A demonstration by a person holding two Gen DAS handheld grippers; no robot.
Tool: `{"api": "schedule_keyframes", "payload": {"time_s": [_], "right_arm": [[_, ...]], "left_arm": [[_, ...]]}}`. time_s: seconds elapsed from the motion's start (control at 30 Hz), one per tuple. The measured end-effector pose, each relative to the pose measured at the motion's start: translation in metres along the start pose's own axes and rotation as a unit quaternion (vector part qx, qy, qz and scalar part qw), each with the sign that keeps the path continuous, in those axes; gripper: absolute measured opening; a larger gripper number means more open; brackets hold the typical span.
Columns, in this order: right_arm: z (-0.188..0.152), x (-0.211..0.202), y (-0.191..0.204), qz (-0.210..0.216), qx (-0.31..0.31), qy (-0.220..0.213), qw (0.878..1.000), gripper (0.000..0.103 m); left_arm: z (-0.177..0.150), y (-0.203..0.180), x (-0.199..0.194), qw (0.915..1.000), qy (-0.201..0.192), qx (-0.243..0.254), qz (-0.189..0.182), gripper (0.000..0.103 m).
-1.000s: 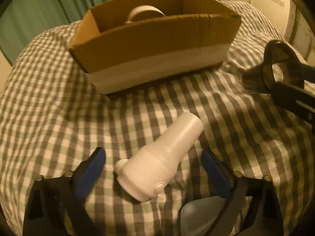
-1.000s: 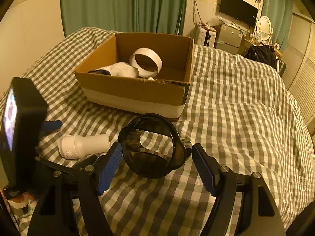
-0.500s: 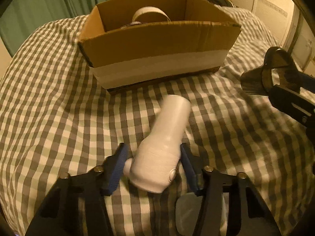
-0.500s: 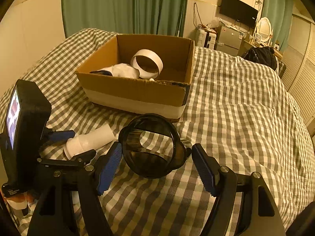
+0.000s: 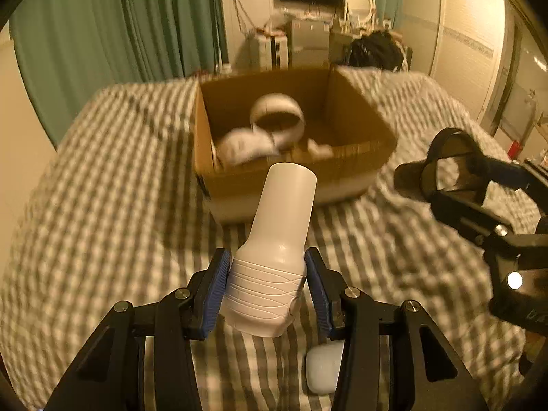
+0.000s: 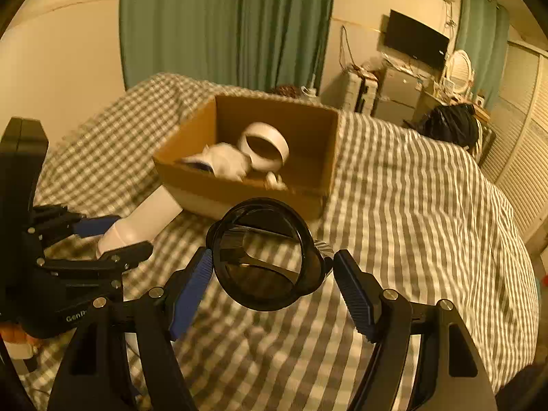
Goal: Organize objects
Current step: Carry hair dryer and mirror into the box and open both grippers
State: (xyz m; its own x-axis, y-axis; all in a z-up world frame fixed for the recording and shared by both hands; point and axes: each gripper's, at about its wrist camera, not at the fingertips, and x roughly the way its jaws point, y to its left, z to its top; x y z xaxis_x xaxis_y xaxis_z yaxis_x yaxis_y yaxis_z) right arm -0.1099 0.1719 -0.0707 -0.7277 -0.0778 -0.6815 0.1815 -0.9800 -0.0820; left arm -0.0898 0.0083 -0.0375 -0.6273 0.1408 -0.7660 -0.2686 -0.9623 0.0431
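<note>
My left gripper (image 5: 267,284) is shut on a white flashlight-shaped device (image 5: 274,257) and holds it above the checked bed, pointing at the cardboard box (image 5: 359,167). The device also shows in the right wrist view (image 6: 144,219). My right gripper (image 6: 274,284) is shut on a dark round transparent container (image 6: 263,257), lifted off the bed in front of the box (image 6: 308,191). The container also shows in the left wrist view (image 5: 441,167). The box holds a white ring (image 6: 263,144), a white rounded item (image 6: 226,162) and a small white piece.
A small white case (image 5: 322,366) lies on the checked bedspread (image 6: 411,205) below my left gripper. Green curtains (image 6: 222,24), a wall TV (image 6: 412,39) and cluttered furniture stand beyond the bed. A black bag (image 6: 452,126) sits at the far right.
My left gripper closed on the white device and lifted it off the bed toward the box. My right gripper rose with the dark container; both views now look into the box.
</note>
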Motion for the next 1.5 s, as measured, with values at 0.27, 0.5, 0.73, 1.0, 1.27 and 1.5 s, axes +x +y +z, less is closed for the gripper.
{"api": "schedule_keyframes", "payload": {"time_s": [0.27, 0.5, 0.73, 1.0, 1.27, 1.5], "right_arm": [[0.069, -0.014, -0.011, 0.022, 0.001, -0.059, 0.998, 0.072], [0.124, 0.016, -0.026, 0.024, 0.017, -0.077, 0.997, 0.072], [0.163, 0.080, -0.042, 0.025, 0.043, -0.057, 0.997, 0.072], [0.156, 0.155, -0.047, 0.022, 0.046, -0.006, 0.999, 0.072], [0.153, 0.166, -0.059, 0.030, 0.052, -0.002, 0.998, 0.079], [0.156, 0.130, -0.070, 0.030, 0.090, -0.036, 0.995, 0.089]], "left_arm": [[0.077, 0.016, -0.018, 0.9981, -0.059, -0.013, -0.014, 0.046], [0.131, 0.017, 0.015, 0.9980, -0.062, -0.008, -0.006, 0.046], [0.152, 0.014, 0.071, 0.9991, -0.042, 0.001, -0.004, 0.046], [0.138, 0.010, 0.131, 0.9998, 0.001, 0.013, -0.017, 0.046], [0.138, 0.004, 0.125, 0.9996, -0.007, 0.018, -0.018, 0.070], [0.137, 0.002, 0.081, 0.9995, -0.029, 0.011, 0.008, 0.085]]}}
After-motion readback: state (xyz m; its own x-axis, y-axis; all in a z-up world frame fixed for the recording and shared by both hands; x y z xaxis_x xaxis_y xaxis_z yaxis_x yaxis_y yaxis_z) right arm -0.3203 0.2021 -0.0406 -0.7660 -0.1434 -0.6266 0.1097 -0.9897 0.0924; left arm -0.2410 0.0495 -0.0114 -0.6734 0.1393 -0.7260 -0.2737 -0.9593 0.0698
